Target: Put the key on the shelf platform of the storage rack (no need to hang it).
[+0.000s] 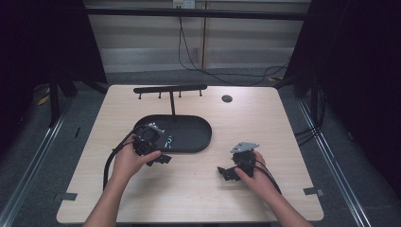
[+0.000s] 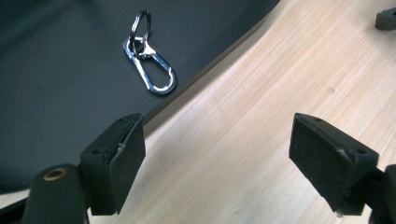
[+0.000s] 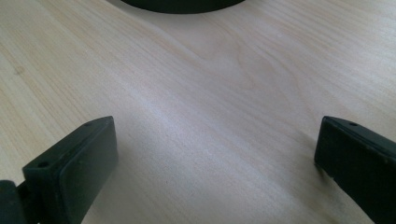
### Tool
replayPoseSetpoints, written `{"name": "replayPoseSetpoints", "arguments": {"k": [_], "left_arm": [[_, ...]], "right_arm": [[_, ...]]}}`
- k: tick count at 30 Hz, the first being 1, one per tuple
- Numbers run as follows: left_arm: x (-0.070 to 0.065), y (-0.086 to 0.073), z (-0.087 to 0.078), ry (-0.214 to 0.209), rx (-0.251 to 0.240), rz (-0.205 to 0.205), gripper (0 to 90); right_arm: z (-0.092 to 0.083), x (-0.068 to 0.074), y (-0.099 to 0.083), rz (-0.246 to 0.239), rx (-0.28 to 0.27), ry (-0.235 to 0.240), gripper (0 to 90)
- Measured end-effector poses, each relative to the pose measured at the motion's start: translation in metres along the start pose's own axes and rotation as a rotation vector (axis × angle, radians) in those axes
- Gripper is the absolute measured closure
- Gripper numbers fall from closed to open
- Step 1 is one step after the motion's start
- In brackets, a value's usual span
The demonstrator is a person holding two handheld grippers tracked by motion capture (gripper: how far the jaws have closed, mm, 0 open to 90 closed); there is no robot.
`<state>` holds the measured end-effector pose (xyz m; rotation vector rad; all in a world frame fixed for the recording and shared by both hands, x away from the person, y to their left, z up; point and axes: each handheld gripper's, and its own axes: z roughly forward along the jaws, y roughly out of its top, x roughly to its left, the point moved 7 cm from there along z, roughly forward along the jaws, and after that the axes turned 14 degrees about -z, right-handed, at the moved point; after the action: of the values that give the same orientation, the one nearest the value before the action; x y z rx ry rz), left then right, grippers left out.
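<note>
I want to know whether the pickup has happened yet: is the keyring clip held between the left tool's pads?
No: the keyring clip lies on the black tray, beyond the open left tool, whose pads have nothing between them.

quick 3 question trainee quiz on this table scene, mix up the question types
1. True or false: the silver metal carabiner keyring lies on the black oval tray.
2. The left hand-held gripper has its jaws: A open, B shut on the keyring.
3. Fill in: the right hand-held gripper is over the bare ____ table.

Key: 1 true; 2 A; 3 wooden.
</note>
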<state>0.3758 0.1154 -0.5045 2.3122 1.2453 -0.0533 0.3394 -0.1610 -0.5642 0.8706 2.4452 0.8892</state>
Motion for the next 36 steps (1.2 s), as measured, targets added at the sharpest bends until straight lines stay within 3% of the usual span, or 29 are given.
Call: {"name": "replayPoseSetpoints", "arguments": {"k": [12,36], "left_arm": [[0.003,-0.015,0.0,0.015,0.021,0.009,20.5],[0.011,-0.035,-0.003,0.041,0.013,0.034,20.9]], "right_arm": [[0.0,0.0,0.0,0.0,0.0,0.0,0.0],[0.0,0.0,0.0,0.001,0.001,0.001,0.0]]}}
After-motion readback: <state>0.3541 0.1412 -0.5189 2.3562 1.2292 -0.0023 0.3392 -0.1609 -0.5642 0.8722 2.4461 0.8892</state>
